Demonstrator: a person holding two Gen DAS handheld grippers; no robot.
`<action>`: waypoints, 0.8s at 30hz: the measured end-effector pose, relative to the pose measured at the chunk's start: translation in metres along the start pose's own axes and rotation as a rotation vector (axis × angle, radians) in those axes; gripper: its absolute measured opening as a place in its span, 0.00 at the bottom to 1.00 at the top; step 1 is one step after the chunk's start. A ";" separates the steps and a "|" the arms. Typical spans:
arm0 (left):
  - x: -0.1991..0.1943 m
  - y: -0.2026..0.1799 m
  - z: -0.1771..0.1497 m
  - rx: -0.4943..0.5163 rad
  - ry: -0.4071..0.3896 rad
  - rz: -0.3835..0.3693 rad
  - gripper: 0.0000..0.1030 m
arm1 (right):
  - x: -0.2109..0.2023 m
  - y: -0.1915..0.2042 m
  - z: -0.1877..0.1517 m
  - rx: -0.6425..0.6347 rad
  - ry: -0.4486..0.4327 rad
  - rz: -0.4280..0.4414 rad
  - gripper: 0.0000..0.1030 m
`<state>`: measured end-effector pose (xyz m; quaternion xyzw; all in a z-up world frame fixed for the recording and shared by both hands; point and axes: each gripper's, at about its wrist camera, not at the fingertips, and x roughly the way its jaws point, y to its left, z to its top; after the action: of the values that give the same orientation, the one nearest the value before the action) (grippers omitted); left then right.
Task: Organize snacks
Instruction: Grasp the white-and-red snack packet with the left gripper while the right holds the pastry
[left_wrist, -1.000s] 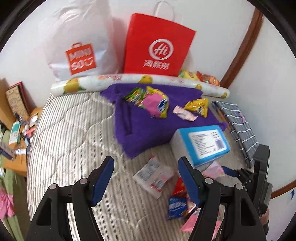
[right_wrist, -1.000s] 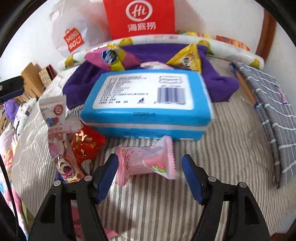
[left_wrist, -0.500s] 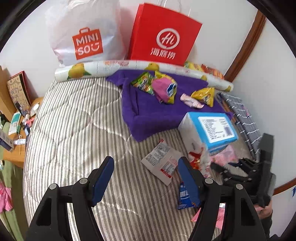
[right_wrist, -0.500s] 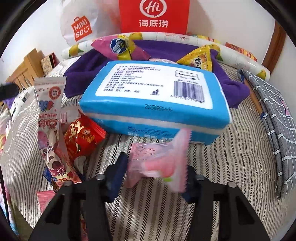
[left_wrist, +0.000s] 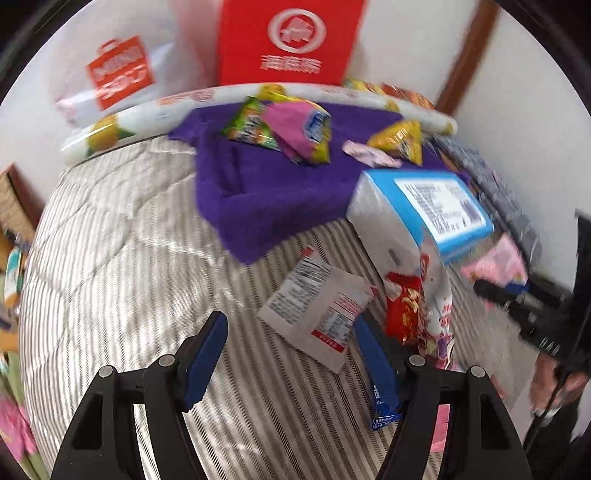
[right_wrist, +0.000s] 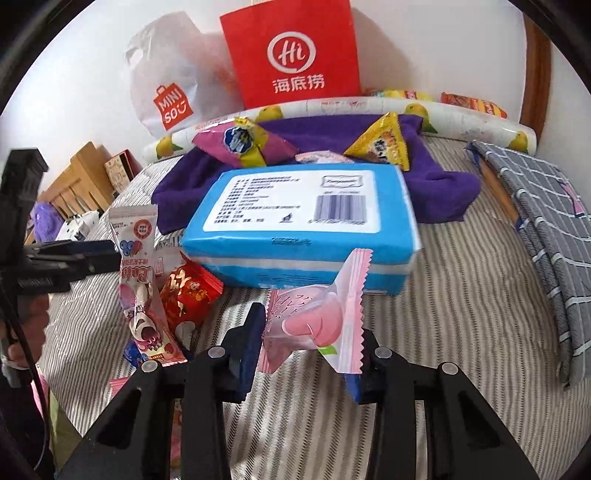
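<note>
My right gripper (right_wrist: 308, 332) is shut on a pink snack packet (right_wrist: 317, 317) and holds it above the striped bed, in front of a blue tissue pack (right_wrist: 303, 221). That gripper and packet (left_wrist: 498, 264) also show at the right of the left wrist view. My left gripper (left_wrist: 291, 347) is open and empty above the bed, just short of a white sachet (left_wrist: 317, 310). A purple towel (right_wrist: 436, 184) at the back carries a pink-yellow bag (right_wrist: 240, 146), a yellow bag (right_wrist: 384, 146) and a small pink packet (right_wrist: 321, 158); a green bag (left_wrist: 251, 125) lies there too.
A red snack pack (right_wrist: 188, 295), a tall pink-white packet (right_wrist: 136, 273) and a blue packet (left_wrist: 382, 402) lie left of the tissue pack. A red paper bag (right_wrist: 295, 51), a white Miniso bag (right_wrist: 173, 92) and a fruit-print roll (right_wrist: 461, 114) line the wall. A grey checked cloth (right_wrist: 546, 229) lies right.
My right gripper has shut on the pink packet and lifted it off the bed. My left gripper has moved forward toward the white sachet, still open.
</note>
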<state>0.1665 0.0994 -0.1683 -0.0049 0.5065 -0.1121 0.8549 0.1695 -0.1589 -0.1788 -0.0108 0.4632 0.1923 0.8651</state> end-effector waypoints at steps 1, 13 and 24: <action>0.003 -0.004 0.000 0.025 -0.001 0.010 0.68 | -0.002 -0.002 0.000 0.000 -0.001 -0.006 0.37; 0.041 -0.024 0.013 0.167 0.013 0.024 0.68 | -0.014 -0.025 -0.003 0.038 -0.013 -0.028 0.37; 0.021 -0.010 -0.004 0.082 -0.016 0.020 0.51 | -0.020 -0.030 -0.005 0.078 -0.018 -0.031 0.37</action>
<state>0.1705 0.0860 -0.1868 0.0341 0.4944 -0.1243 0.8596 0.1662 -0.1940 -0.1703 0.0176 0.4623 0.1606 0.8719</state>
